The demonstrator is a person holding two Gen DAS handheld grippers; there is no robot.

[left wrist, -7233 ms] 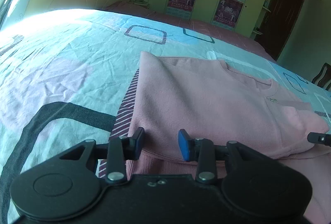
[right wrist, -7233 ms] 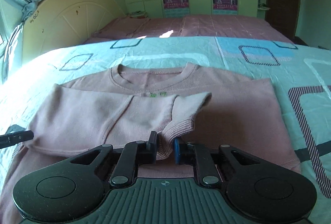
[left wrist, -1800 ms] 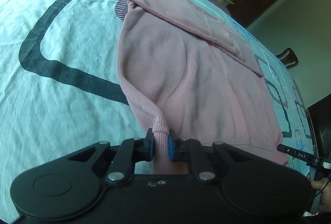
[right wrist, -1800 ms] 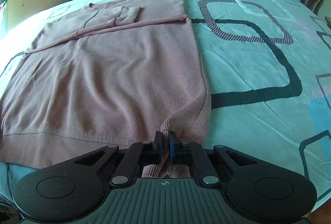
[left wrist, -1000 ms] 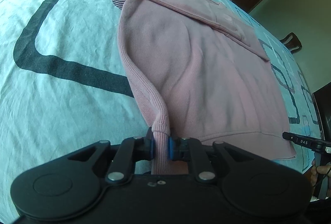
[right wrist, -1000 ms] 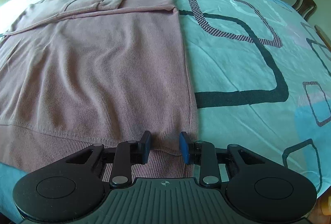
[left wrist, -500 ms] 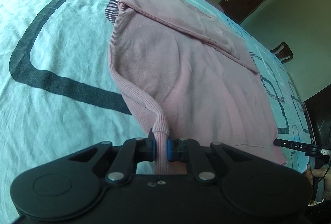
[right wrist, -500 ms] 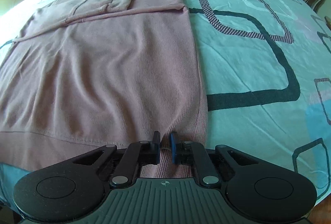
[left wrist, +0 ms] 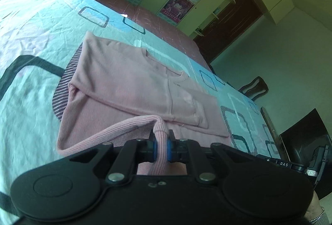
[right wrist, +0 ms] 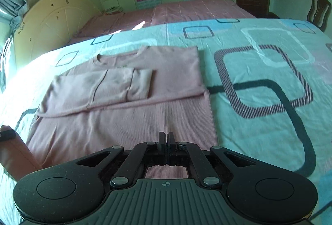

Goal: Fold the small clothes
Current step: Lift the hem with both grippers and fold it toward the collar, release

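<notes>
Left wrist view shows the left gripper (left wrist: 161, 149) clamped on the ribbed hem corner of the pink sweater (left wrist: 132, 83), lifted off the bedsheet (left wrist: 31, 38) with the hem trailing toward 9 o'clock. Toward 12 o'clock the sweater's upper part lies flat with sleeves folded across the chest. Right wrist view has the right gripper (right wrist: 166, 139) with jaws pressed together; whether they pinch the sweater's (right wrist: 128, 121) near hem cannot be told.
</notes>
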